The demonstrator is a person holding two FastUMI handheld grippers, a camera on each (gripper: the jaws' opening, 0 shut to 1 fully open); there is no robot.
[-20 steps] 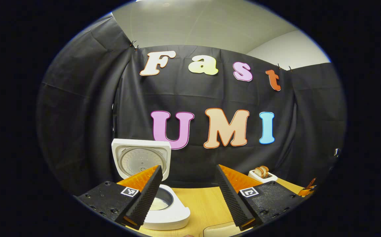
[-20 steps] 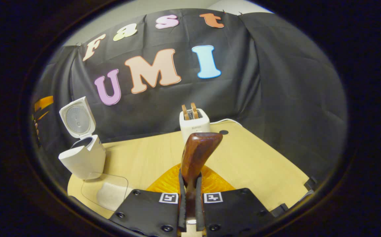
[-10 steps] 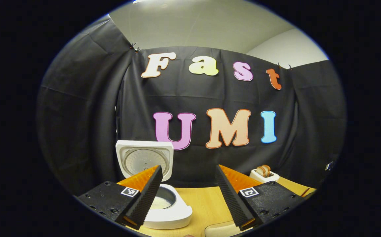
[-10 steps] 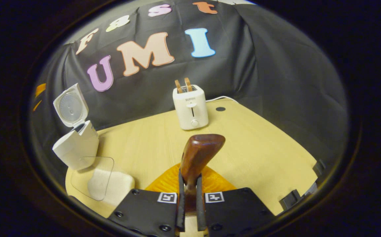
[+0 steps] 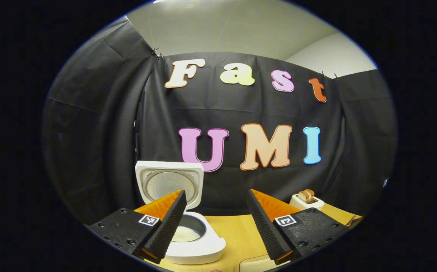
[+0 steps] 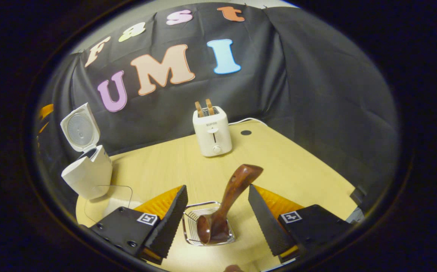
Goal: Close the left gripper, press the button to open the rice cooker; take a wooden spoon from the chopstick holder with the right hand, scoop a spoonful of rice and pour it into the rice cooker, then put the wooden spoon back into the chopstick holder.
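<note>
Wooden spoon (image 6: 229, 202) seemingly in chopstick holder (image 6: 191, 223), right gripper (image 6: 217, 202) jaws apart

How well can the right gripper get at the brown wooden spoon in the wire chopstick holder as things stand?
Probably yes. The right gripper has its jaws open on either side of the brown wooden spoon, which leans in the wire chopstick holder between them. Nothing stands in the way.

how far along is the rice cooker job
Nearly finished. The rice cooker stands open with rice in its pot. The wooden spoon sits bowl-down in the wire chopstick holder, and the right gripper is open around it. Nothing is held; only pulling away remains.
</note>
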